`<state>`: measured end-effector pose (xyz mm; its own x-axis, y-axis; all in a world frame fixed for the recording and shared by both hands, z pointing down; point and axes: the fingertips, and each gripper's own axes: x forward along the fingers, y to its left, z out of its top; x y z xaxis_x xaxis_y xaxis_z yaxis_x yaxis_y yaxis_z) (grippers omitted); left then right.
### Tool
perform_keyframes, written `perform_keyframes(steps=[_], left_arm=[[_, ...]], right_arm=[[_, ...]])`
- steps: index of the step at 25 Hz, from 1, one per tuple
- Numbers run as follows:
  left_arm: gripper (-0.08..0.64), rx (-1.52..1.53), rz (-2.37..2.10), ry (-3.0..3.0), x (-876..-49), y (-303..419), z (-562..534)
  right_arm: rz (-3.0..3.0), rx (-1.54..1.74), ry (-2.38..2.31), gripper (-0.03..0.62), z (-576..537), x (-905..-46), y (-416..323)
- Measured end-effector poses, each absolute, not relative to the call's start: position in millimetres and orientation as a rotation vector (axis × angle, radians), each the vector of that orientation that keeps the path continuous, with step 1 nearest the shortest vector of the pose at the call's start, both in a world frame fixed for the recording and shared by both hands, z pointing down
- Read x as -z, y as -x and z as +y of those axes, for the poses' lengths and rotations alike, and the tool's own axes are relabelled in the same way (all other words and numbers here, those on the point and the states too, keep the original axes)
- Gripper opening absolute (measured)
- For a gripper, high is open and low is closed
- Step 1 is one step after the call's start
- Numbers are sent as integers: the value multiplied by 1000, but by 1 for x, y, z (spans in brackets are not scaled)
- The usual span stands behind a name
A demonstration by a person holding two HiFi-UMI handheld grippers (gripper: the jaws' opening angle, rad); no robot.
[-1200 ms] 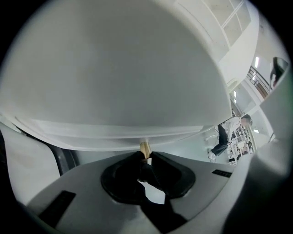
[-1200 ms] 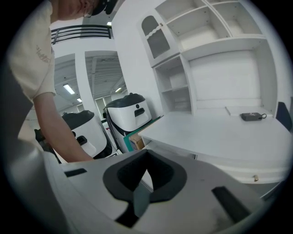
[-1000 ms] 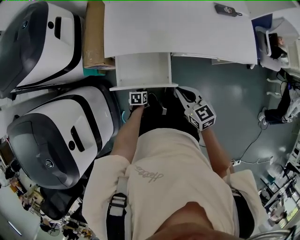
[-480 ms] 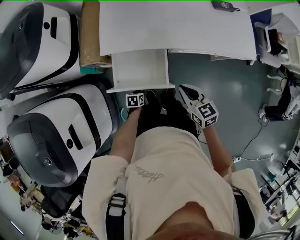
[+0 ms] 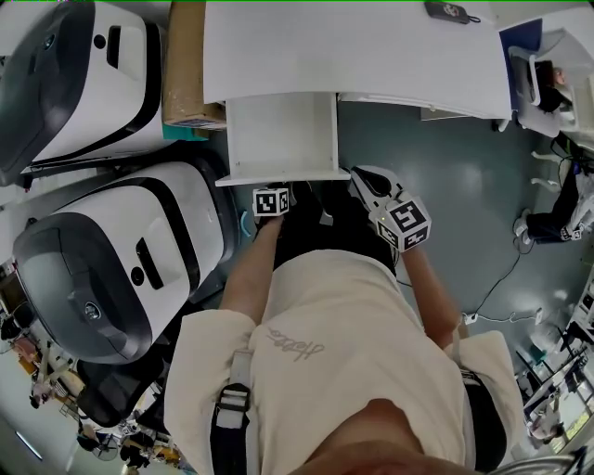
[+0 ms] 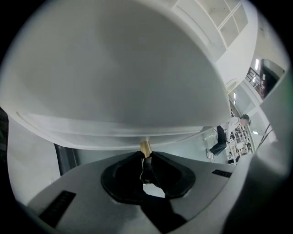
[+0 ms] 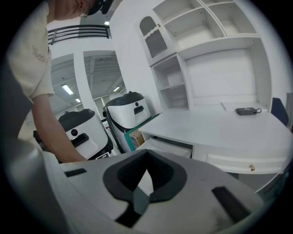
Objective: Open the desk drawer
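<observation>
The white desk drawer (image 5: 283, 139) stands pulled out from under the white desk (image 5: 353, 46), and its inside shows empty. My left gripper (image 5: 277, 187) is at the middle of the drawer's front panel (image 6: 119, 82). In the left gripper view its jaws are shut on the small brass knob (image 6: 145, 148) of that panel. My right gripper (image 5: 360, 178) hangs to the right of the drawer front, touching nothing, and its jaws look shut and empty (image 7: 146, 160). The right gripper view shows the open drawer (image 7: 167, 147) from the side.
Two large white-and-black machines (image 5: 111, 260) (image 5: 65, 83) stand close on the left, with a cardboard box (image 5: 188, 65) beside the desk. A black device (image 5: 447, 14) lies on the desktop. A second, closed drawer with a knob (image 7: 251, 167) is to the right. Grey floor lies right of me.
The drawer has slid further out of the desk, towards me, with my left gripper still on its knob. The right gripper has stayed about where it was.
</observation>
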<state>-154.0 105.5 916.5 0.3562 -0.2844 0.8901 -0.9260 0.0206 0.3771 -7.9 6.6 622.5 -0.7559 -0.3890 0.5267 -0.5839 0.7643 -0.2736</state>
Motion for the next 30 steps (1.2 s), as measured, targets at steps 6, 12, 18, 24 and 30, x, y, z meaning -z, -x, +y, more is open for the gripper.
perform_keyframes(steps=[6,12,18,24,30], left_arm=[[72,-713,-1158,-1508,-917,155,111],[74,-726,-1142,-1533,-918,153,110],[75,-737,-1122,-1591,-917,154,110],[81,-778,-1101,-1602,-912,152,111],[83,-818,-1080,-1640,-883,157,112]], right_arm=[[-2493,-607,-743,-2,21,-632,2],[-2492,-605,-743,-2,28,-633,3],[-2502,-583,-758,-2,27,-627,3],[-2499,-583,-761,-2,24,-626,-4],[-2512,-580,-754,-2,20,-624,-1]])
